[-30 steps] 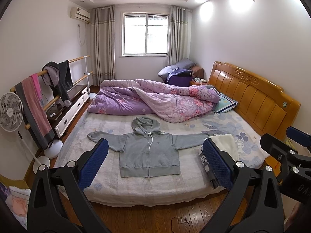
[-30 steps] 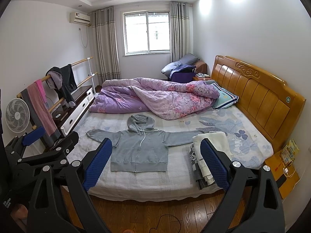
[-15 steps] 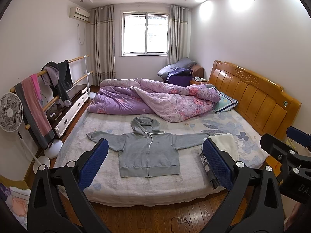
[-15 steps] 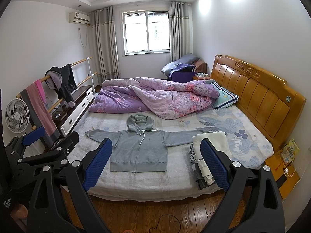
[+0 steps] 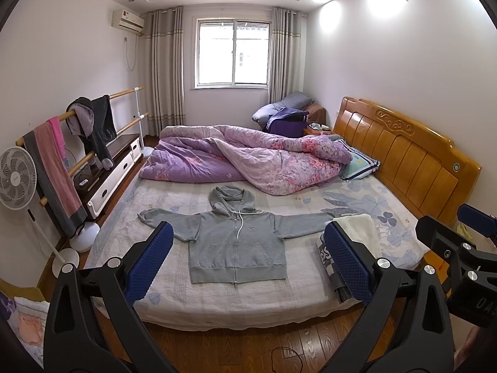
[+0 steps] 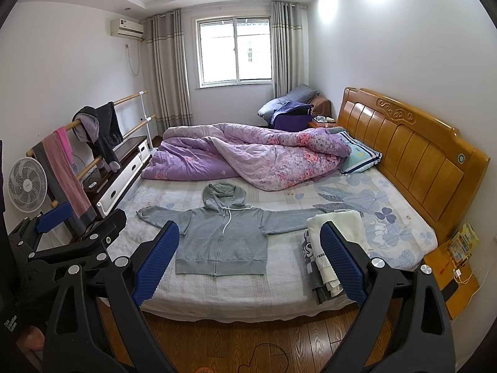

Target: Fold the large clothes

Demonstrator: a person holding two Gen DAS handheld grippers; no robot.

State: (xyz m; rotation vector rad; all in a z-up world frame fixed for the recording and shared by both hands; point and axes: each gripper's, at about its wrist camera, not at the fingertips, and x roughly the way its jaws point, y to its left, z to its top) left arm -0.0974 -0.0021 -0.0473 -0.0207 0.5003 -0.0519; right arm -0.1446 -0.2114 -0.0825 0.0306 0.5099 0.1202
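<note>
A grey zip-up hoodie [image 5: 237,244] lies flat and face up on the bed [image 5: 174,301], sleeves spread to both sides, hood towards the quilt; it also shows in the right wrist view [image 6: 222,245]. My left gripper [image 5: 245,258] is open and empty, held above the floor in front of the bed's near edge. My right gripper [image 6: 248,255] is open and empty at about the same distance. Each gripper shows at the edge of the other's view.
A stack of folded clothes [image 6: 334,248] lies on the bed right of the hoodie. A rumpled purple quilt [image 5: 248,161] covers the far half. A wooden headboard [image 5: 403,155] stands right; a clothes rail [image 5: 77,143], fan [image 5: 17,181] and low cabinet stand left.
Both views have shifted very slightly; the grippers stay open and nothing on the bed has moved.
</note>
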